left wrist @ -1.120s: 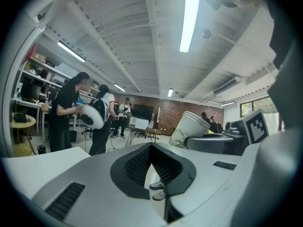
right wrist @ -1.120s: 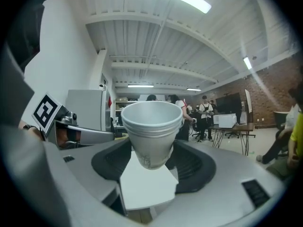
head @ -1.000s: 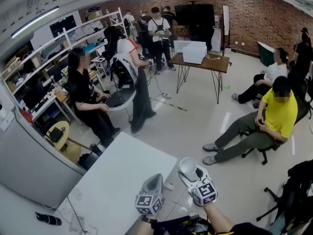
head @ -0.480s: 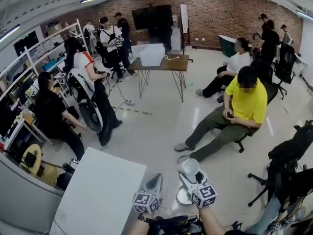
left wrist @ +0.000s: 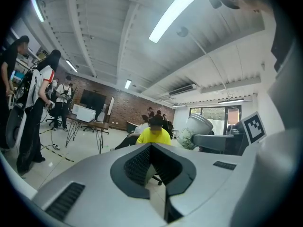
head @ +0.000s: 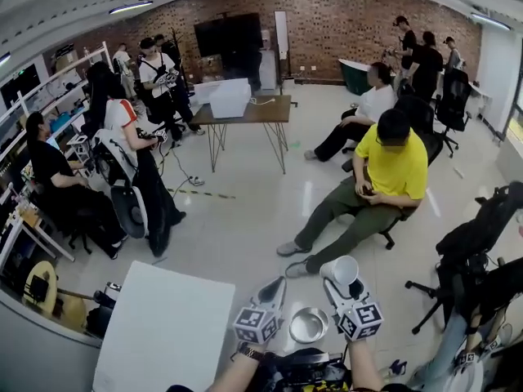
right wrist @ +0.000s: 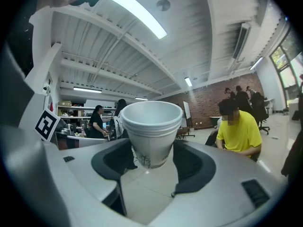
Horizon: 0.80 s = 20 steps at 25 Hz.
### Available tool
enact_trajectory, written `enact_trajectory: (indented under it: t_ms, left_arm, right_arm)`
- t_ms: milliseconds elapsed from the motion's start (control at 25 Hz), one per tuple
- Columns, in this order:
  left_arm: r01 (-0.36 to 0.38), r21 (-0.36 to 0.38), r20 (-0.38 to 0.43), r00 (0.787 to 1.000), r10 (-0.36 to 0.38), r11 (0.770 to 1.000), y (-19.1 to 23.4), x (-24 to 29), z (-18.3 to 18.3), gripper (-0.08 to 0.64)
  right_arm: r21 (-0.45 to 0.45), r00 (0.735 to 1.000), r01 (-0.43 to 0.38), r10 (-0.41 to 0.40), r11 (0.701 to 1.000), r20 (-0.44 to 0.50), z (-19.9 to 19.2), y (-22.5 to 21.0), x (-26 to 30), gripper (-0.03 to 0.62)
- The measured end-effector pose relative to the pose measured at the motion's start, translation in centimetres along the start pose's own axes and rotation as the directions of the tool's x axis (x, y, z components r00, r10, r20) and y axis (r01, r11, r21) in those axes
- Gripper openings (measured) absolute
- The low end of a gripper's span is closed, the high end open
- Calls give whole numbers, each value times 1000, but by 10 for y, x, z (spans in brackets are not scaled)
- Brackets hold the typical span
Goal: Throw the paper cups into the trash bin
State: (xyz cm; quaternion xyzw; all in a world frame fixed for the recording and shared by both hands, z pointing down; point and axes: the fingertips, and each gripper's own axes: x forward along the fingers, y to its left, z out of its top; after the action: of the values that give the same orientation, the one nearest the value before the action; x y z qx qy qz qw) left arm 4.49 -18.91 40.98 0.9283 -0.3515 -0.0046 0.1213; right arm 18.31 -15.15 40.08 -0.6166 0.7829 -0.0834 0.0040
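Paper cups (right wrist: 150, 131), white, tapered, nested, sit clamped in right gripper (right wrist: 151, 156)

Ahead of the left gripper (head: 276, 289) and the right gripper (head: 343, 284), a pale, glossy floor (head: 245, 219) is seen running to a brick wall (head: 327, 11), against which a dark screen (head: 229, 35) is set. Between them and that wall a wooden table (head: 265, 111) on thin metal legs is placed, with a white box (head: 229, 98) on it. Shelves (head: 61, 76) are ranged far to the left, and a white table (head: 163, 333) lies just beside the left gripper. Office chairs (head: 453, 96) are set far to the right. Overhead, a white ribbed ceiling (right wrist: 118, 41) with strip lights (left wrist: 175, 11) is seen, and a window (left wrist: 213, 119) to the right.
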Motion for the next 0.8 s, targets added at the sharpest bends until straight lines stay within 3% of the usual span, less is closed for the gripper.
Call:
enact_trajectory:
  t_ms: [800]
  left_arm:
    - [94,81,16,995,-96,992,8,44,30,3]
  right_arm:
    - [-1,998,43,-43,999,49,19,-24,1,287]
